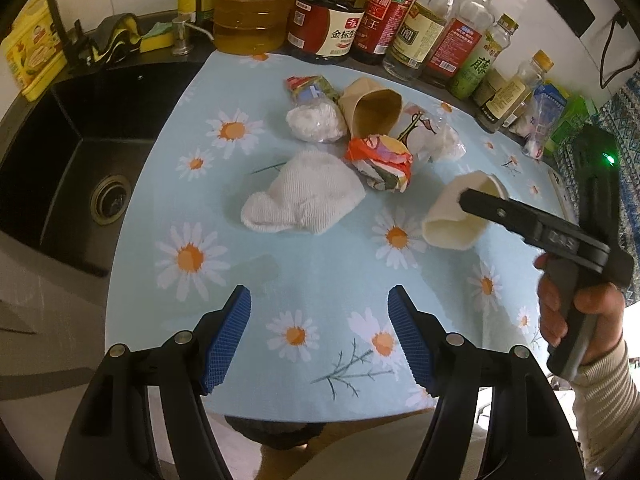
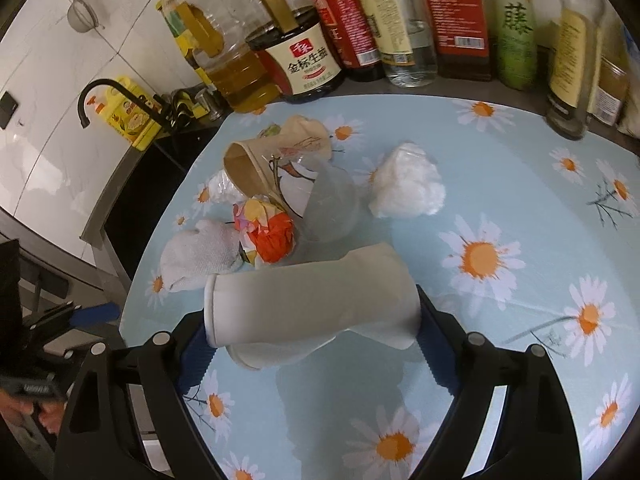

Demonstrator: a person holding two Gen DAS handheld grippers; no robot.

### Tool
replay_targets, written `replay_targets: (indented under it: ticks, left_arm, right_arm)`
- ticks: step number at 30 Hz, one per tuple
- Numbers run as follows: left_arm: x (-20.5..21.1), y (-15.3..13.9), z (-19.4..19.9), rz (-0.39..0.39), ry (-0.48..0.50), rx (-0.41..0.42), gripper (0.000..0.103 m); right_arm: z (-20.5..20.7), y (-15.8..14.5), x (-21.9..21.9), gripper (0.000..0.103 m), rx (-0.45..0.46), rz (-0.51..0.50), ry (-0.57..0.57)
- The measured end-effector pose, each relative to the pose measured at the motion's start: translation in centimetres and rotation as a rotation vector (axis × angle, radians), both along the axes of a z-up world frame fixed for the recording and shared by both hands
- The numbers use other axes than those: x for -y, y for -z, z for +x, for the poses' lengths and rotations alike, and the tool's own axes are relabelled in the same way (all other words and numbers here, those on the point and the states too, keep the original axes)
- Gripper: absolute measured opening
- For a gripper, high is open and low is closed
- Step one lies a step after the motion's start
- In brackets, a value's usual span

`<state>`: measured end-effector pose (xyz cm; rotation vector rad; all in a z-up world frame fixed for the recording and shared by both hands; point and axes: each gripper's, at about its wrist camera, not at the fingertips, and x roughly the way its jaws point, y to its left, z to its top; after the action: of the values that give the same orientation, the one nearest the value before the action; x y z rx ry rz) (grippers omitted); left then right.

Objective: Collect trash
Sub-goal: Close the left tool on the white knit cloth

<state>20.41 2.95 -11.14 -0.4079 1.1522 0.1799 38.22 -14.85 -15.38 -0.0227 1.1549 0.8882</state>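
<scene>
A crushed white paper cup [image 2: 308,300] lies crosswise between the blue pads of my right gripper [image 2: 312,332], held just above the daisy cloth [image 2: 500,208]; the left wrist view shows the same cup [image 1: 448,220] in that gripper [image 1: 464,200]. My left gripper [image 1: 320,340] is open over bare cloth, with nothing between its pads. Beyond it lies a heap of trash: a white crumpled towel [image 1: 304,200], a colourful wrapper ball [image 1: 380,164], a brown paper cup [image 1: 372,108] on its side, a clear plastic cup [image 1: 424,132], a white wad [image 1: 316,120] and a wrapper [image 1: 310,86].
A black sink [image 1: 60,168] with a tap lies left of the cloth. Several oil and sauce bottles [image 1: 328,20] line the back edge. A person's hand [image 1: 580,312] in a ribbed sleeve grips the right tool's handle.
</scene>
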Motion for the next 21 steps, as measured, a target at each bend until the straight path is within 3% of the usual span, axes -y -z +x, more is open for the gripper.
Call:
replay_targets:
  ticks: [21]
  left_arm:
    - [-0.7, 2.1, 7.2, 0.105, 0.127, -0.05, 0.069]
  right_arm:
    - [-3.2, -0.7, 8.4, 0.086, -0.017, -0.003, 0.205]
